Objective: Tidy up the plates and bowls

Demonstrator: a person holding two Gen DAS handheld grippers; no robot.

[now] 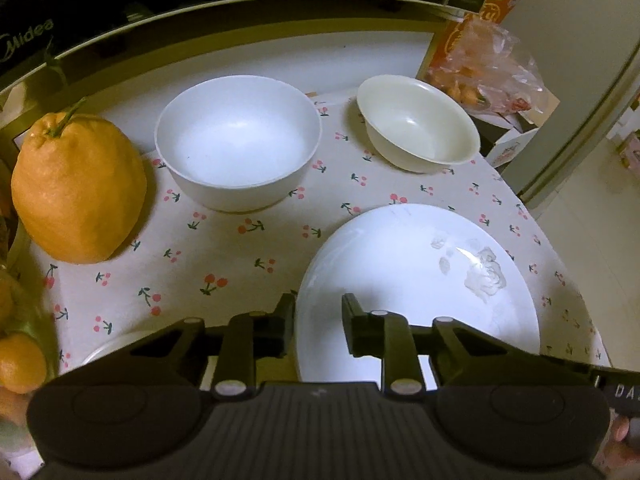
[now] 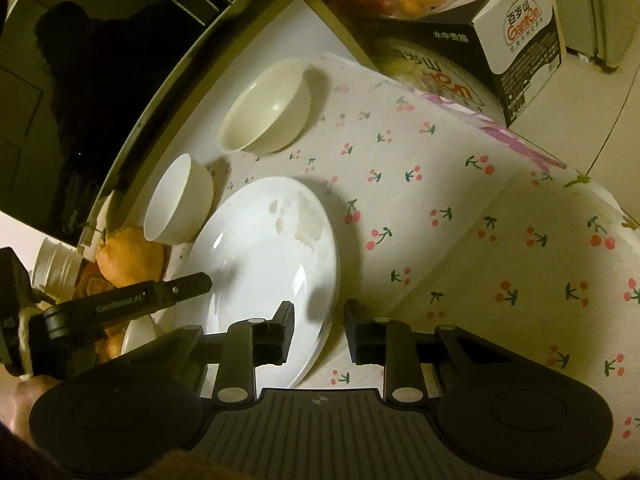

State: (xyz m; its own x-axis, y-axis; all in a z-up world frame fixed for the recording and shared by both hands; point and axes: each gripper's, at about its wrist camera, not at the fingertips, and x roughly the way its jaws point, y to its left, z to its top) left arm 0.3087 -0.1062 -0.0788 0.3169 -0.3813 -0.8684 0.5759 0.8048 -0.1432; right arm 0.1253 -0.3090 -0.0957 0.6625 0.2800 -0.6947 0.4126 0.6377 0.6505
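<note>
A large white plate (image 1: 416, 292) with smears lies on the cherry-print cloth; in the right wrist view it (image 2: 264, 256) sits near centre. A white bowl (image 1: 238, 142) and a cream bowl (image 1: 418, 120) stand behind it, also in the right wrist view as the white bowl (image 2: 178, 200) and the cream bowl (image 2: 266, 106). My left gripper (image 1: 319, 320) is open with its jaws astride the plate's near left rim. My right gripper (image 2: 319, 324) is open with its jaws astride the plate's right rim. The left gripper's finger (image 2: 176, 290) shows over the plate's left edge.
A big orange citrus (image 1: 78, 190) stands left of the white bowl, with smaller oranges (image 1: 20, 362) at the left edge. A small white dish (image 1: 116, 348) peeks out near the left jaw. A bag of fruit (image 1: 486, 76) and cartons (image 2: 516, 36) stand at the table's right back.
</note>
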